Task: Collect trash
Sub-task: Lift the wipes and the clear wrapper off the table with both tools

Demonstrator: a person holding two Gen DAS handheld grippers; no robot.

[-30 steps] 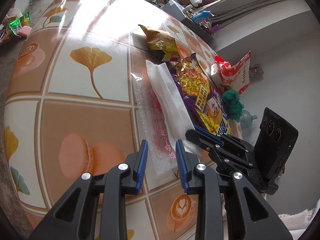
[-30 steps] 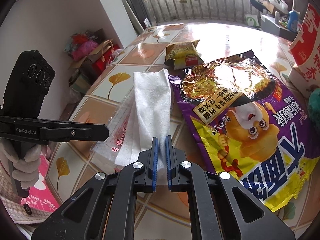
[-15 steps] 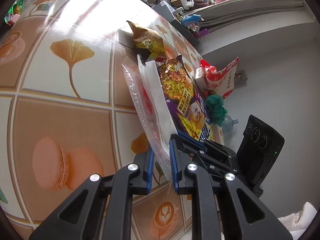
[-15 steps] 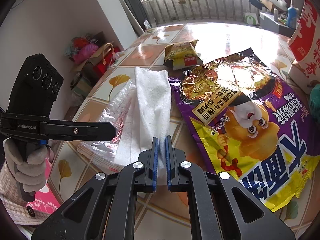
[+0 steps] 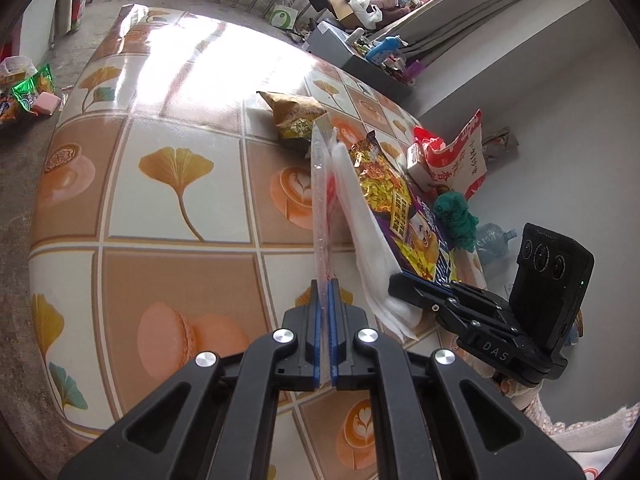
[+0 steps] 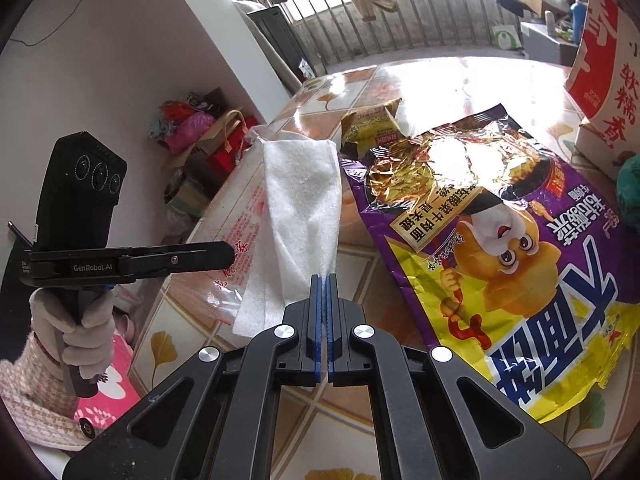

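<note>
So your left hand-held gripper (image 5: 327,292) pinches the plastic bag (image 5: 321,200), right one (image 6: 324,286) the tissue (image 6: 300,204); wrappers (image 6: 500,248) remain on the desk (image 5: 168,232).

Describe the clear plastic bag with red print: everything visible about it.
The clear plastic bag is thin, crinkled, see-through film with red characters and lines printed on it. It is flat and looks empty. The left tool is shut on its near edge, lifting it so it stands on edge above the tiled tabletop, seen edge-on from the left wrist. The white tissue, pinched by the right tool, lies against its right side. Its far end reaches toward the small yellow snack packet.
</note>
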